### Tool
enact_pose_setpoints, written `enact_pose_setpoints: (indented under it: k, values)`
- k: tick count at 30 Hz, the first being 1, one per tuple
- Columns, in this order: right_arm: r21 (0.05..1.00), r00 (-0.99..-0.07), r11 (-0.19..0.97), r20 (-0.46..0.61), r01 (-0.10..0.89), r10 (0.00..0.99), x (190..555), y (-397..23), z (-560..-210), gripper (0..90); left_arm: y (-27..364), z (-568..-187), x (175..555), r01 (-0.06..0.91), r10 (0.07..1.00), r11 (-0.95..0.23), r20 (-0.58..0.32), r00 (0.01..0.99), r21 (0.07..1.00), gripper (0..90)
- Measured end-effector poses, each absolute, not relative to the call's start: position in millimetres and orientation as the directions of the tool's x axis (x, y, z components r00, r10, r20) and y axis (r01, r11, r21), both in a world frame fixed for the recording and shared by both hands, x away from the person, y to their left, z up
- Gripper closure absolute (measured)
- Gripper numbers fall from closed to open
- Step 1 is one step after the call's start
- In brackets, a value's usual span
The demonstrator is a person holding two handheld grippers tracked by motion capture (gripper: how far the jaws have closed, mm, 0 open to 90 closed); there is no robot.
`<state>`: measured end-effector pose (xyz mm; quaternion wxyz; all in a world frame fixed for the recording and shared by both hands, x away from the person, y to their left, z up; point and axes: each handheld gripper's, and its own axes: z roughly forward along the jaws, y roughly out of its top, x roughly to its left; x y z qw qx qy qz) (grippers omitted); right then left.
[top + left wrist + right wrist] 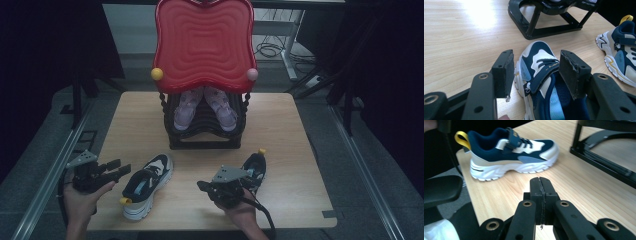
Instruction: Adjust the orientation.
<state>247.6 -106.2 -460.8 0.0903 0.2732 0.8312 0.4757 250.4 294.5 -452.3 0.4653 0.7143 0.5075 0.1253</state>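
Observation:
Two navy-and-white sneakers with yellow heel loops lie on the wooden table (285, 130). The left sneaker (147, 185) lies just right of my left gripper (122, 167), which is open. In the left gripper view that sneaker (541, 72) sits between and beyond the spread jaws of the left gripper (535, 60), and the pads do not press on it. The right sneaker (256, 167) lies behind my right gripper (201, 186), which points left and is shut on nothing. From the right gripper (541, 182), the left sneaker (511, 152) shows on its side ahead.
A black rack (205, 135) stands mid-table with a pair of pink shoes (205, 107) inside, under a red wavy panel (204, 42) with a yellow and a pink knob. The rack's base (544, 25) (604, 160) is close by. Table edges drop off left and front.

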Motion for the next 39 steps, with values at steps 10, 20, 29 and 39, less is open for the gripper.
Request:
enact_pose_setpoints:
  k: [10,20,29,39]
  values:
    - [0.832,-0.782,0.361,0.131,0.421,0.61,252.7,-136.7,-465.4,89.2,288.3,-454.6,252.7,0.611,0.836,-0.068,-0.29,0.467,0.788,46.2]
    - [0.827,-0.743,0.337,0.14,0.451,0.654,255.6,-156.9,-470.2,89.3,285.5,-454.4,252.0,0.611,0.831,-0.075,-0.289,0.475,0.788,46.1]
    - [0.806,-0.724,0.346,0.143,0.481,0.675,255.9,-166.1,-479.5,89.2,284.2,-456.9,253.3,0.619,0.831,-0.084,-0.288,0.476,0.781,46.0]
    - [0.77,-0.739,0.385,0.162,0.509,0.653,248.0,-158.5,-493.0,89.2,282.6,-458.7,254.0,0.623,0.831,-0.091,-0.285,0.477,0.777,45.9]
